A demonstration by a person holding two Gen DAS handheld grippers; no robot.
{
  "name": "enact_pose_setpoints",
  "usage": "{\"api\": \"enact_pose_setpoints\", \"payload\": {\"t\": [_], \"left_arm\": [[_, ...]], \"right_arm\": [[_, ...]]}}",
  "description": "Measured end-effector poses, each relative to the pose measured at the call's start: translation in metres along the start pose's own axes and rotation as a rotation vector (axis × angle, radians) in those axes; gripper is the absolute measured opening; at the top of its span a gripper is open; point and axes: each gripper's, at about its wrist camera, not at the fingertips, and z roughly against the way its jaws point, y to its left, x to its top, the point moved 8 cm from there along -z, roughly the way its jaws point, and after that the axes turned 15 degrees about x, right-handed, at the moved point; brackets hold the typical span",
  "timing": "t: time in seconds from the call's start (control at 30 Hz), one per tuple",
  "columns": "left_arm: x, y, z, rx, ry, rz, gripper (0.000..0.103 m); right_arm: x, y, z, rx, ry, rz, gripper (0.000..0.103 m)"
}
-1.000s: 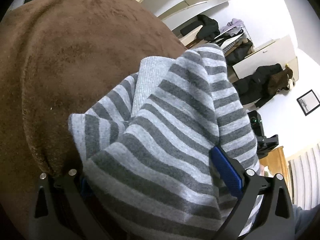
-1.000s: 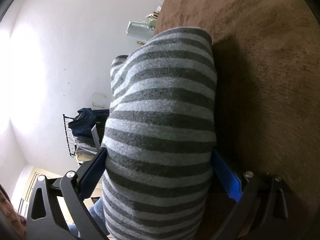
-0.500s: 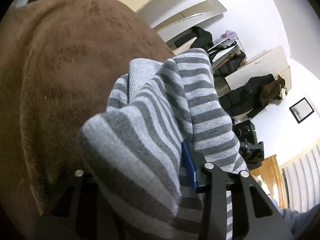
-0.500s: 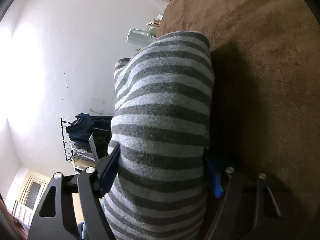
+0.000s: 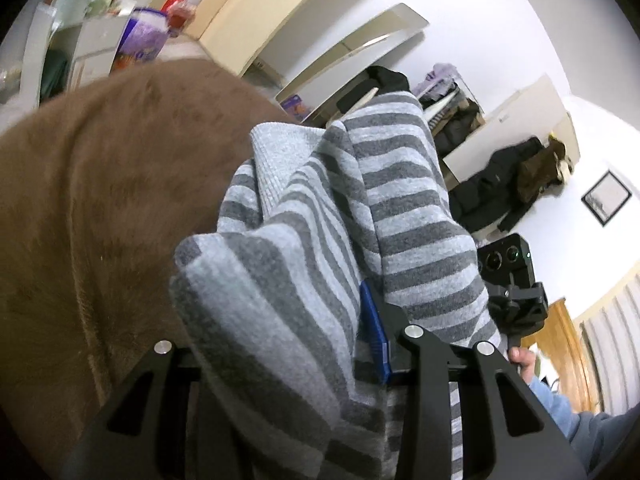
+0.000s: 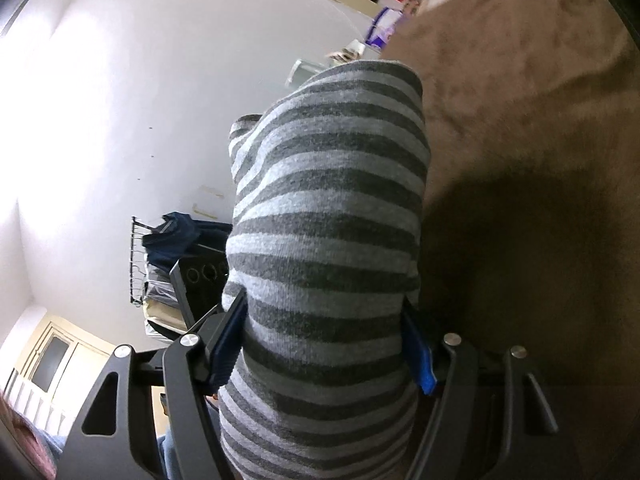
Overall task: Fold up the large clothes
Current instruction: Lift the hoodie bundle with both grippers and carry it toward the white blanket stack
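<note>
A grey striped sweater hangs bunched between the two grippers above a brown plush surface. My left gripper is shut on a thick fold of it; the left pad is hidden under cloth, the right blue pad shows. In the right wrist view the same sweater fills the middle. My right gripper is shut on it, blue pads pressing both sides. A plain grey ribbed band shows near the top.
The brown plush surface lies right of the sweater in the right wrist view. Behind are white walls, cabinets, hung dark coats, a clothes rack and a camera on a stand.
Both grippers have closed from wide open onto the sweater. They have lifted it, so more of the room shows beyond the brown surface.
</note>
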Motion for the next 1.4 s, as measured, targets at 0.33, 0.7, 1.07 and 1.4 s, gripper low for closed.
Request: {"api": "enact_pose_setpoints", "payload": {"t": [0.33, 0.7, 1.07, 1.4], "left_arm": [[-0.024, -0.069, 0.084, 0.016, 0.030, -0.159, 0.039], [-0.066, -0.134, 0.117, -0.074, 0.061, -0.247, 0.037], [-0.095, -0.266, 0.102, -0.206, 0.120, -0.443, 0.037], [-0.196, -0.435, 0.061, -0.410, 0.272, -0.681, 0.036]], "right_arm": [[-0.066, 0.088, 0.056, -0.003, -0.087, 0.021, 0.068], [-0.122, 0.138, 0.128, -0.039, -0.211, 0.044, 0.068], [-0.181, 0.185, 0.267, -0.138, -0.443, 0.063, 0.068], [-0.297, 0.215, 0.441, -0.317, -0.741, 0.031, 0.068]]}}
